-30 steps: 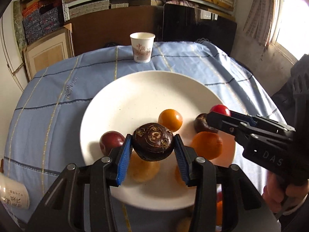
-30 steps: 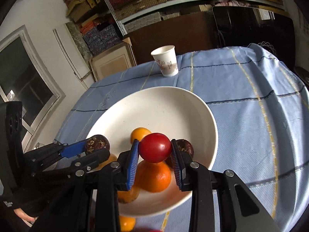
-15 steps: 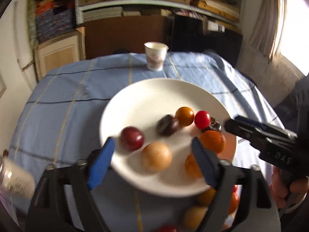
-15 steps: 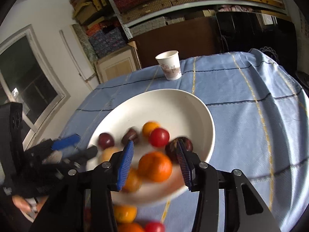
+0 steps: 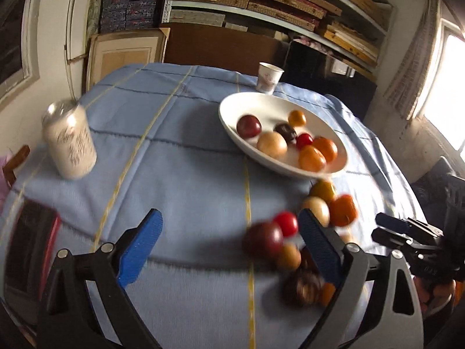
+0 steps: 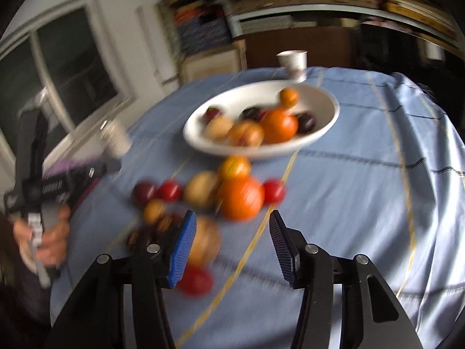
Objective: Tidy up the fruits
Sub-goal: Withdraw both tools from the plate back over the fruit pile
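Observation:
A white bowl [image 5: 232, 107] [image 6: 325, 125] on the blue tablecloth holds several fruits: oranges, a red tomato, dark plums, a tan fruit. Nearer me, a loose pile of fruit [image 5: 293, 232] [image 6: 221, 192] lies on the cloth, with a large orange [image 6: 241, 197], red tomatoes and dark fruits. My left gripper [image 5: 229, 247] is open and empty, above the cloth just left of the pile. My right gripper [image 6: 232, 241] is open and empty, above the near edge of the pile; it also shows in the left wrist view [image 5: 407, 232]. Both views are motion-blurred.
A white can [image 5: 69, 139] stands at the table's left. A paper cup [image 5: 268, 77] [image 6: 292, 64] stands behind the bowl. A dark red object [image 5: 29, 244] lies at the near left edge. Shelves and boxes stand behind the table.
Both grippers let go of their fruit into the bowl, opened, and pulled back toward the near side of the table. The loose fruit pile has come into view.

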The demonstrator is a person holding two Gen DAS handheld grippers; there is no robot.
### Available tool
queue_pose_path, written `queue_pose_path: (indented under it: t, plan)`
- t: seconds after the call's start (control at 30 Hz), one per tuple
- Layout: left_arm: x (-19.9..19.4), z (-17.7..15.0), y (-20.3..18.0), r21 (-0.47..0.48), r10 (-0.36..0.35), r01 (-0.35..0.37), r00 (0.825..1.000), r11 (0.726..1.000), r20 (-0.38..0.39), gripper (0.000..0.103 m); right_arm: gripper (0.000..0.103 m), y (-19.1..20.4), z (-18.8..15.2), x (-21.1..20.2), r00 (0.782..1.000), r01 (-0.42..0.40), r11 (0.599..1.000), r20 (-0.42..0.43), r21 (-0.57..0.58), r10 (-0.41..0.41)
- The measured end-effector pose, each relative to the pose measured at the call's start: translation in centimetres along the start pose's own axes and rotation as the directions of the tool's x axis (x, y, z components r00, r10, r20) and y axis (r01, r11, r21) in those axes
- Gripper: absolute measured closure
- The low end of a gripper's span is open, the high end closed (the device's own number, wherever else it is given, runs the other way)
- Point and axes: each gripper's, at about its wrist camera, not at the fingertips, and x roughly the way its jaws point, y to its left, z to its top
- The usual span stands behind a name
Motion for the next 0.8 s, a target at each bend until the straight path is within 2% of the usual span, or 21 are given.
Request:
queue_pose_path:
  t: [0.13, 0.27, 0.33, 0.57, 0.8]
  plan:
    - [-0.1, -2.2, -0.6, 0.061, -0.015, 0.017, 0.999, 0.998, -0.036, 0.011, 0.050, 0.7, -1.7, -0.6, 0.998, -0.047, 0.999, -0.039, -0.027, 0.046]
    - [-1.0, -3.1, -2.6, 0.175, -0.005, 0.003, 1.000, 0.985, 0.007, 0.011, 0.052, 1.9, -2.7, -0.5, 0.995, -0.073, 0.996, -0.073, -0.054, 0.069]
    - [-1.0, -3.2, -3.1, 0.194, -0.009, 0.007, 1.000, 0.981, 0.007, 0.011, 0.054, 2.4, -2.9, -0.2, 0.993, -0.076, 0.994, -0.092, -0.075, 0.069]
    - [-0.4, -2.7, -2.7, 0.160, -0.003, 0.007, 1.000, 0.987, -0.022, 0.011, 0.063, 2.8, -3.0, 0.5, 0.990, -0.081, 0.993, -0.124, -0.080, 0.071]
    - [-0.3, -2.6, -2.2, 0.144, -0.003, 0.007, 1.000, 0.989, -0.027, 0.011, 0.063, 3.0, -3.1, 0.8, 0.987, -0.088, 0.993, -0.138, -0.078, 0.076]
